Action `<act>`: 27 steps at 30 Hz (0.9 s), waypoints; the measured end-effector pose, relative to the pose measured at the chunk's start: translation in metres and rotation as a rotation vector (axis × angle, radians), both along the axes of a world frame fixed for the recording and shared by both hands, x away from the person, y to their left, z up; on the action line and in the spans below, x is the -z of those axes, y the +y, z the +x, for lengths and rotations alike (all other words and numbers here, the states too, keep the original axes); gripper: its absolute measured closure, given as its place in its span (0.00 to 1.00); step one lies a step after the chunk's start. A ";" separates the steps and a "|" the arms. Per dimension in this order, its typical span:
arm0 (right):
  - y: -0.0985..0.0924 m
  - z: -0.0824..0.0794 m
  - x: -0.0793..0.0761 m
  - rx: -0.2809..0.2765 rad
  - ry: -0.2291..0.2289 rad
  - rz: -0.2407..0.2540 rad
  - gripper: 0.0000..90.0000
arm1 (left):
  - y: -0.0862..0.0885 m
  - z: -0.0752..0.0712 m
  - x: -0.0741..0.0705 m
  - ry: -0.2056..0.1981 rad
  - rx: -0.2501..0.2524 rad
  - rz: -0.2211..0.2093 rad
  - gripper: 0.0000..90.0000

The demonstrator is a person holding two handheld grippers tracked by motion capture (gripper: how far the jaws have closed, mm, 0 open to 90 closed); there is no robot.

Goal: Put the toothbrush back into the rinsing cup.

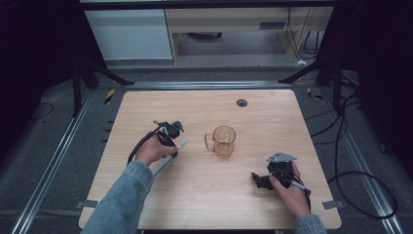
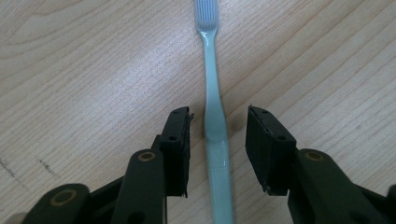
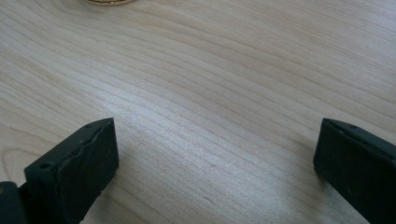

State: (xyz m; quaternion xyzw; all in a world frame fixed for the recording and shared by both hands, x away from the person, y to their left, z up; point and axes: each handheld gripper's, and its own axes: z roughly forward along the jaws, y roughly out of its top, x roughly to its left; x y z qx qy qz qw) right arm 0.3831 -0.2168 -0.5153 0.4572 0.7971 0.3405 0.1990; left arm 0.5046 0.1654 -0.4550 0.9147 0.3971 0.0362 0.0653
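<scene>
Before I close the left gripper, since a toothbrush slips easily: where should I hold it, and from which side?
Grip the toothbrush on its wider handle, not the thin neck. It lies flat on the table, so come from above, as the open left gripper does, one jaw on each side.

We see the left gripper (image 1: pixel 171 134) held in the left hand (image 1: pixel 152 150) toward the desk's left edge, its fingers (image 2: pixel 180 149) parted a little and angled down close to the desk. The right gripper (image 1: pixel 263 181) sits in the right hand (image 1: pixel 287 190) near the desk's front right corner, fingers (image 3: pixel 74 170) spread wide, low over the surface. Both forearms reach in from the front edge, the left in a denim sleeve (image 1: pixel 119 202).
</scene>
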 end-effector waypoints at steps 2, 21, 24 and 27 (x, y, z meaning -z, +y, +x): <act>0.000 0.000 0.000 0.000 0.000 0.000 0.00 | 0.000 0.001 0.001 0.009 -0.001 0.002 0.69; 0.000 0.000 0.000 0.002 0.002 0.001 0.00 | 0.001 0.010 0.006 0.045 0.000 0.015 0.80; 0.000 0.000 0.000 0.001 0.001 0.001 0.00 | 0.000 0.010 0.007 0.051 0.004 0.025 0.80; 0.000 0.000 0.000 0.001 0.001 0.000 0.00 | 0.000 0.011 0.008 0.048 0.005 0.025 0.81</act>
